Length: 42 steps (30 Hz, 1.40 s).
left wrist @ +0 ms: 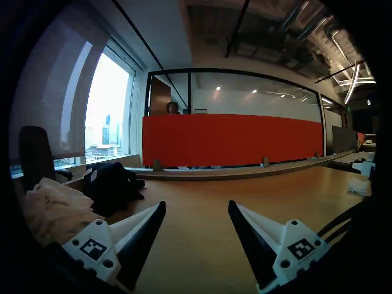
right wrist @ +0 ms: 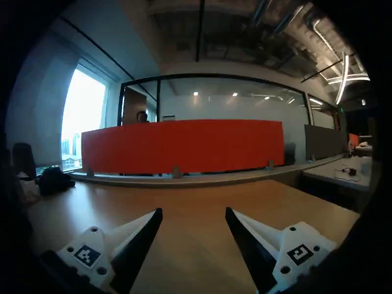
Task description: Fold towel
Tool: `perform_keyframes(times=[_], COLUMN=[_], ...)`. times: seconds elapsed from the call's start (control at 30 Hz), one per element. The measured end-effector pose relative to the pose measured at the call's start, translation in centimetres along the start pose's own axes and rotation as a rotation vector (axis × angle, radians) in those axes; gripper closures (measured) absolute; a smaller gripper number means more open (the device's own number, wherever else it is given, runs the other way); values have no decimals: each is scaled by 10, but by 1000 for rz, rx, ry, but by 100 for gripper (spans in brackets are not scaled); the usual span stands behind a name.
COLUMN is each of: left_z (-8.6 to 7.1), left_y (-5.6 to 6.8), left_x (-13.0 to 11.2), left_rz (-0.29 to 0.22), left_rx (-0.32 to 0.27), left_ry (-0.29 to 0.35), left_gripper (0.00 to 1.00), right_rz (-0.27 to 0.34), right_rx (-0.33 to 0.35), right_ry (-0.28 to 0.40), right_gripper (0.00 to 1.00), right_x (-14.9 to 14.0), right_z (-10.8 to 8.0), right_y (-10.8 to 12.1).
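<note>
On the near left of the wooden worktop (left wrist: pixel 206 235), in the left gripper view, the towel (left wrist: pixel 51 213) lies as a crumpled cream heap. It sits beside the left finger of the left gripper (left wrist: pixel 196 203), outside the gap between the fingers. That gripper is spread wide over bare wood and holds nothing. Just beyond the towel is a black bundle (left wrist: pixel 113 183), whether bag or garment I cannot tell. A window (left wrist: pixel 105 117) is on the far left. A red divider (left wrist: pixel 230 139) runs along the far edge of the worktop, with a person (left wrist: pixel 172 108) behind it.

In the right gripper view, the right gripper (right wrist: pixel 193 209) is likewise wide apart and empty above the wood. The black bundle is small at the far left, and a second worktop (right wrist: pixel 338 174) stands at the right.
</note>
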<state>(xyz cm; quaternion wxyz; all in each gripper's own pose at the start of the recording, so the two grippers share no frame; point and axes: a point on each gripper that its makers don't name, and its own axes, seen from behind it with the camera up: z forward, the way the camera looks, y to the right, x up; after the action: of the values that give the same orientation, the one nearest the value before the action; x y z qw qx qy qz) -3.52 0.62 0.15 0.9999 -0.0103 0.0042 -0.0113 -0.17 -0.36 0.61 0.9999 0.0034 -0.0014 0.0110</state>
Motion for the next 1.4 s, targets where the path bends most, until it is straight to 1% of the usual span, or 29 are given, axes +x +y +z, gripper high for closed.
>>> perform_keyframes(times=[0.4, 0.9, 1.4], left_z=[0, 0, 0], left_y=[0, 0, 0], left_x=[0, -1, 0], left_rz=[0, 0, 0], left_rx=[0, 0, 0], left_ry=[0, 0, 0], left_gripper=[6, 6, 6], right_rz=[-32, -33, -32], right_rx=[16, 12, 11], right_ry=[3, 5, 4], right_gripper=[1, 1, 0], right_x=[-1, 4, 3], right_z=[-1, -3, -3], right_y=[-8, -6, -6])
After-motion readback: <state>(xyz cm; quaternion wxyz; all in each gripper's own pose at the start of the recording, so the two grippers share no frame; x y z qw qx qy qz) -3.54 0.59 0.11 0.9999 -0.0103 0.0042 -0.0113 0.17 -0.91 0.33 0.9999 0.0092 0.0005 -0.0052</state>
